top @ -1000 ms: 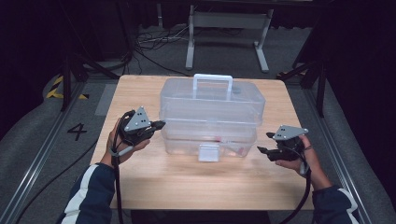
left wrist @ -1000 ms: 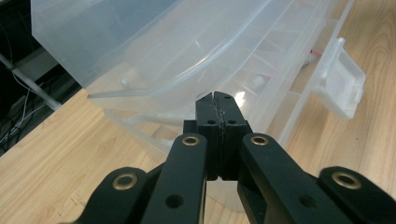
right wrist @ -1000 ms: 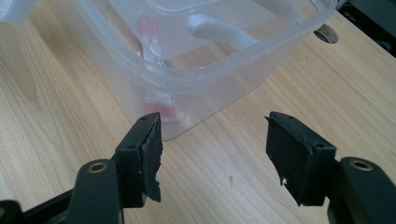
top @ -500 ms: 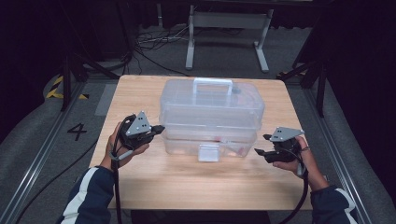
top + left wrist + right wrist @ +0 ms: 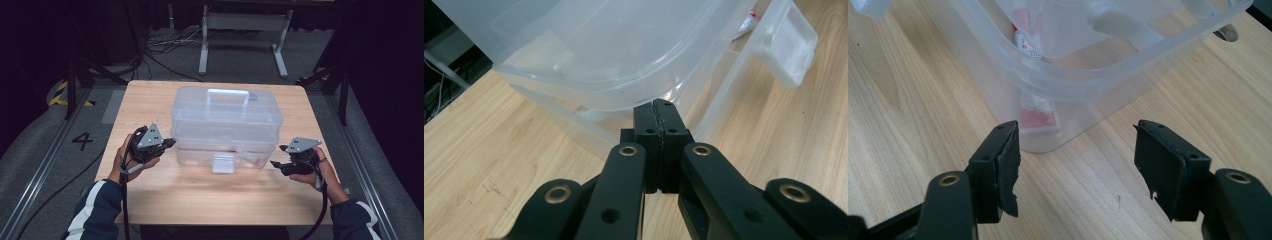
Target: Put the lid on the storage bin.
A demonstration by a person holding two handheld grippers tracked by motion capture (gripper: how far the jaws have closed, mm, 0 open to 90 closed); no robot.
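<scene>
A clear plastic storage box (image 5: 227, 125) with a lid, a top handle (image 5: 228, 95) and a front latch (image 5: 223, 163) stands in the middle of the wooden table (image 5: 200, 195). My left gripper (image 5: 170, 143) is shut, its tips (image 5: 658, 107) right under the lid's rim (image 5: 589, 95) at the box's left end. My right gripper (image 5: 276, 163) stands open at the box's right front corner (image 5: 1048, 135), with nothing between its pads (image 5: 1008, 165). A red and white tube (image 5: 1030, 75) lies inside the box.
The table's front strip between my hands is bare wood. Past the far edge stand a metal frame (image 5: 245, 30) and cables (image 5: 160, 50) on a dark floor. A floor marking "4" (image 5: 82, 141) lies left of the table.
</scene>
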